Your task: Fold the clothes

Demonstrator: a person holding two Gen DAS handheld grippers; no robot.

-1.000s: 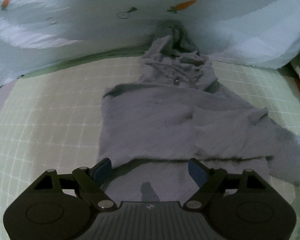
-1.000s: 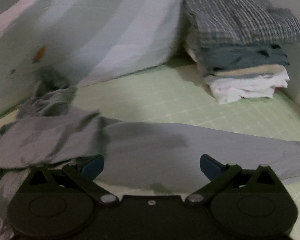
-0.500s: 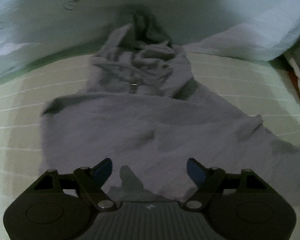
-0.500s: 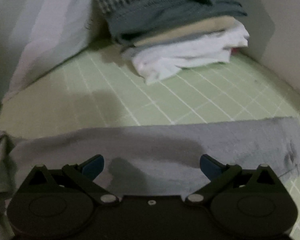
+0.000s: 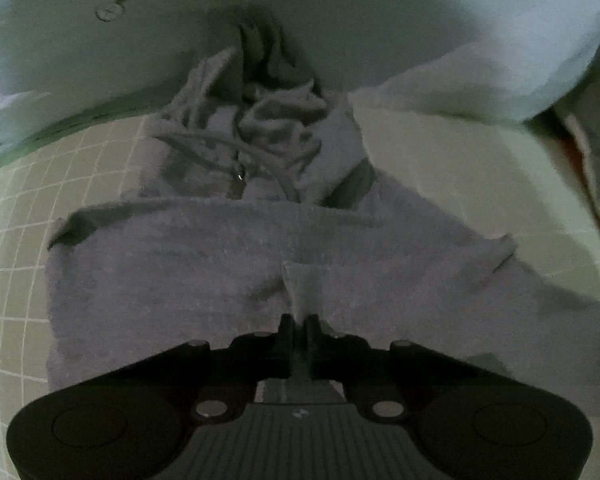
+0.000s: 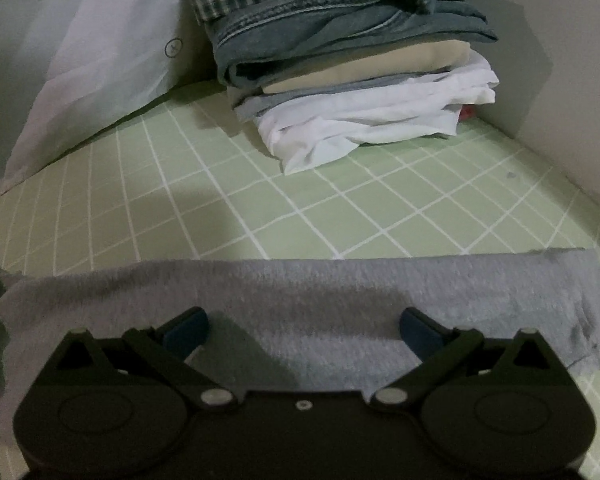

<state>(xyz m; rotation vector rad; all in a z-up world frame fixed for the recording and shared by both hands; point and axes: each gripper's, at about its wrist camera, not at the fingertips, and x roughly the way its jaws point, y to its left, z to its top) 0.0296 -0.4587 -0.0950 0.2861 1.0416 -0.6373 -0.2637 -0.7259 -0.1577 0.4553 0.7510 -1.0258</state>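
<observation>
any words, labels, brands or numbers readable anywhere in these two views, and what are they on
None can be read.
Pale printed sheet: a carrot picture and a round motif, no letters.
Same sheet, right view: a small circled mark, too small and blurred to read.
Left tongs body: a tiny pale mark, too small to read.
Grey garment and folded pile: no visible tags or print.

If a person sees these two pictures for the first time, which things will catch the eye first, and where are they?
In the left wrist view, the left gripper is shut on a pinched fold of the grey hoodie, which lies spread over the green checked sheet. In the right wrist view, the open right gripper hovers over the hoodie's grey sleeve. Behind it, a stack of folded clothes stands near the wall.
</observation>
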